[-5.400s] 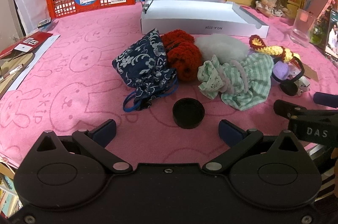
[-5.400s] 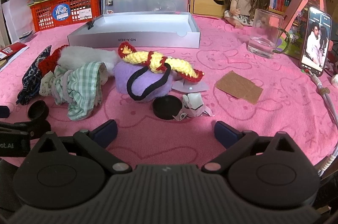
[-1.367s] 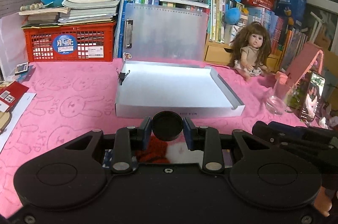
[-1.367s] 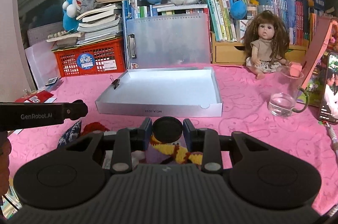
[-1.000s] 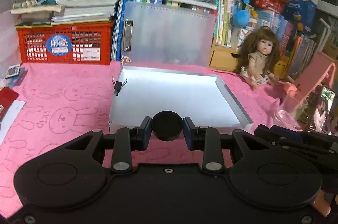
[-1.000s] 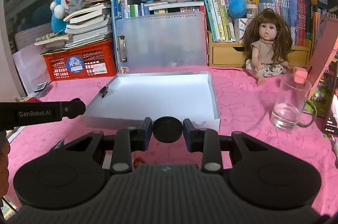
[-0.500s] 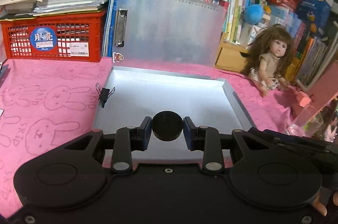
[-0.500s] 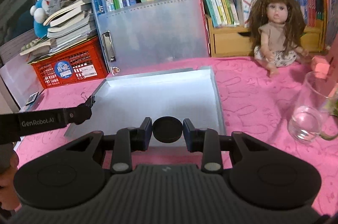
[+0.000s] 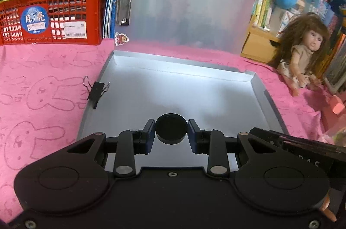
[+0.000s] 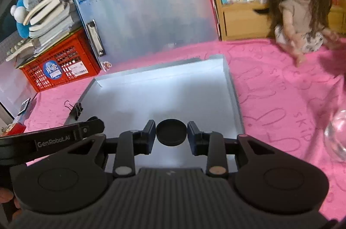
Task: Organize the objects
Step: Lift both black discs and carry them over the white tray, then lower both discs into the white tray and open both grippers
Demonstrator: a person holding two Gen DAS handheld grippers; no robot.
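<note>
left tool: clamped on black cap | right tool: clamped on black lid | both over grey tray, binder clip at 9 o'clock rim

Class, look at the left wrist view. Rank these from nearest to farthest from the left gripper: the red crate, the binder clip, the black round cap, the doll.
1. black round cap: clamped in the left gripper, over the grey tray.
2. binder clip: on the tray's left rim.
3. doll at far right and red crate at far left: too close to call.
</note>
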